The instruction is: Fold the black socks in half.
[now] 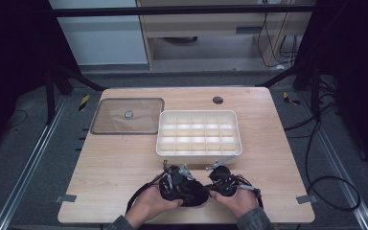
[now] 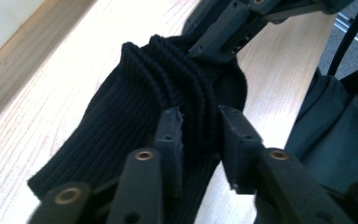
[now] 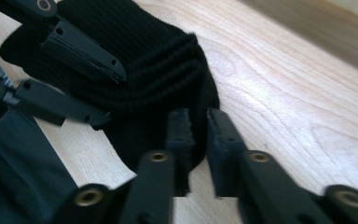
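Black ribbed sock (image 2: 135,121) is being worked on the wooden table (image 1: 115,167), just in front of the white compartment box (image 1: 199,132), likely for folding before stowing. Left gripper (image 2: 200,128) is being held with jaws partly open, ribbed cuff bunched between them. Right gripper (image 3: 199,126) is being held narrowly open astride the sock's edge; firm pinch cannot be told. Both are being angled low, tips converging.

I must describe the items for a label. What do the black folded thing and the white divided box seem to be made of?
Black folded thing: seems knitted fabric, matte; its raised ribs point to a sock or cuff.
White divided box: looks like smooth plastic, slightly glossy, with thin moulded dividers; from this distance I cannot be certain.
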The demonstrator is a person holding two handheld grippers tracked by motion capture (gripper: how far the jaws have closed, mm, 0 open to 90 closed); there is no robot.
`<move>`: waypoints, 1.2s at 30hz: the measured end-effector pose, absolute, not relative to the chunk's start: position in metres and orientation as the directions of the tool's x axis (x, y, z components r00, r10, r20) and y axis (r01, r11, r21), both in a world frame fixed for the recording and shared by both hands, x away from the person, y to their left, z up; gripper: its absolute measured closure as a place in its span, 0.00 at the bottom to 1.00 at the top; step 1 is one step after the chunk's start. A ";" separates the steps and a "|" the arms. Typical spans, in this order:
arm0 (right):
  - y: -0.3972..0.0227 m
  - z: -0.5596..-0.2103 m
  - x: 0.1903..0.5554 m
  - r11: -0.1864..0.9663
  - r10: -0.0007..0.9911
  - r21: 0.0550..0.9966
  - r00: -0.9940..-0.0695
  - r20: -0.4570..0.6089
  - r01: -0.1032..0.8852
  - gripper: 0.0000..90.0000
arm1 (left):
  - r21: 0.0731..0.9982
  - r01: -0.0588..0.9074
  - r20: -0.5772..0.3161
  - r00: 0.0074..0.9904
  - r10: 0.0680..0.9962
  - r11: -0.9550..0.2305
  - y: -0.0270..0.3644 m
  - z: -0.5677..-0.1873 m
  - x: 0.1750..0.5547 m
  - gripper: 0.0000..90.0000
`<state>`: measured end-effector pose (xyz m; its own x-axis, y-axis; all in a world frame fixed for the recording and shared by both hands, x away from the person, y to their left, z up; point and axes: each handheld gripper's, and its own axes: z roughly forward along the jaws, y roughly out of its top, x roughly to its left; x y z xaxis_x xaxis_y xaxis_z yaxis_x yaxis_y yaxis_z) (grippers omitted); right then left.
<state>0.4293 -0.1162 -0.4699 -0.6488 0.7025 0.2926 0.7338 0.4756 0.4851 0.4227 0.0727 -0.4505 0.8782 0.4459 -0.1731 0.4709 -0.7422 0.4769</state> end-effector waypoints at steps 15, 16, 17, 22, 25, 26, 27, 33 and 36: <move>-0.121 -0.447 0.427 0.443 0.725 0.531 -0.637 0.262 0.722 0.69 | 0.502 0.457 -0.034 0.859 0.511 -0.734 0.093 -0.413 0.421 0.50; -0.119 -0.446 0.427 0.446 0.726 0.530 -0.638 0.257 0.721 0.67 | 0.500 0.461 -0.018 0.852 0.524 -0.733 0.096 -0.413 0.422 0.48; -0.117 -0.446 0.427 0.448 0.724 0.531 -0.640 0.256 0.719 0.66 | 0.497 0.463 -0.003 0.846 0.532 -0.734 0.099 -0.413 0.423 0.44; -0.105 -0.445 0.430 0.454 0.728 0.524 -0.639 0.248 0.720 0.62 | 0.489 0.487 0.020 0.824 0.567 -0.724 0.111 -0.414 0.428 0.33; -0.099 -0.445 0.433 0.455 0.736 0.522 -0.635 0.236 0.721 0.59 | 0.487 0.508 0.013 0.809 0.587 -0.710 0.118 -0.415 0.429 0.26; -0.098 -0.445 0.434 0.453 0.736 0.526 -0.635 0.234 0.720 0.59 | 0.488 0.514 0.005 0.807 0.591 -0.706 0.120 -0.416 0.430 0.24; -0.096 -0.446 0.436 0.452 0.739 0.523 -0.632 0.234 0.722 0.58 | 0.493 0.520 -0.001 0.802 0.597 -0.698 0.122 -0.417 0.430 0.21; -0.089 -0.450 0.442 0.456 0.750 0.502 -0.620 0.228 0.735 0.56 | 0.494 0.545 -0.010 0.783 0.622 -0.678 0.136 -0.423 0.429 0.17; -0.086 -0.454 0.445 0.455 0.757 0.493 -0.614 0.224 0.741 0.55 | 0.492 0.553 -0.013 0.777 0.630 -0.673 0.141 -0.427 0.427 0.18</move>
<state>0.4450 -0.0862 -0.4543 -0.6140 0.7570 0.2235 0.7411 0.4554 0.4934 0.4273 0.1405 -0.4266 0.7769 0.6295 -0.0125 0.5529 -0.6726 0.4917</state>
